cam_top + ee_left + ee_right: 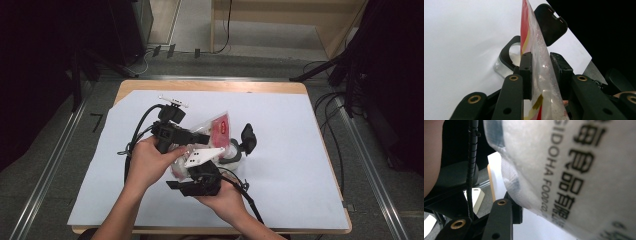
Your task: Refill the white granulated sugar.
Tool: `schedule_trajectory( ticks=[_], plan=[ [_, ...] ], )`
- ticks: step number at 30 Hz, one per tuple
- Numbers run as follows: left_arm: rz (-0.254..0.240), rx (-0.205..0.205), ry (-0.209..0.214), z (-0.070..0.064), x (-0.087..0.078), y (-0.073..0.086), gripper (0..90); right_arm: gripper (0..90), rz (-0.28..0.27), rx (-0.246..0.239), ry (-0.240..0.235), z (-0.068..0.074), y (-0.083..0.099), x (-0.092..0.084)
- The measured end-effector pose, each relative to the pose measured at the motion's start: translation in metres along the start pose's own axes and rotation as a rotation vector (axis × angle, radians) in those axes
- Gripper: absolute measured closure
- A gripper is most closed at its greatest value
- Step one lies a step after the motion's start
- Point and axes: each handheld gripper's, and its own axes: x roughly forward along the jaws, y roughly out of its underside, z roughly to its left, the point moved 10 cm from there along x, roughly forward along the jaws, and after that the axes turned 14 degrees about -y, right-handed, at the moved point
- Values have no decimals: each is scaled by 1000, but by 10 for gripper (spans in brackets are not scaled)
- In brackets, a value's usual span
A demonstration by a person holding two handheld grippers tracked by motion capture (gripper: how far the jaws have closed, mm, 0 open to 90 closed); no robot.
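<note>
A clear plastic bag (219, 128) with a red label and white powder inside is held up over the white sheet between both grippers. My left gripper (201, 137) comes in from the left and is shut on the bag's (537, 45) thin edge, its jaws (540, 58) pressed to both sides. My right gripper (200, 172) is under the bag's near end. One right jaw touches the bulging printed bag (579, 170); the other is hidden behind it. A small glass jar (232, 154) with its black flip lid (248, 137) open stands just right of the bag.
A white paper sheet (280, 175) covers the wooden table (210, 86). A small white part (174, 101) lies near the sheet's far edge. Cables trail from both grippers on the left and near side. Dark stands and cables flank the table on the floor.
</note>
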Motion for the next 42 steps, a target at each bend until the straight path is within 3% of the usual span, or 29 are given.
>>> schedule_trajectory(
  ticks=[42],
  plan=[
    [-9, 6, -10, -3, -2, -1, 727, 631, -10, 7, -21, 4, -2, 0]
  ],
)
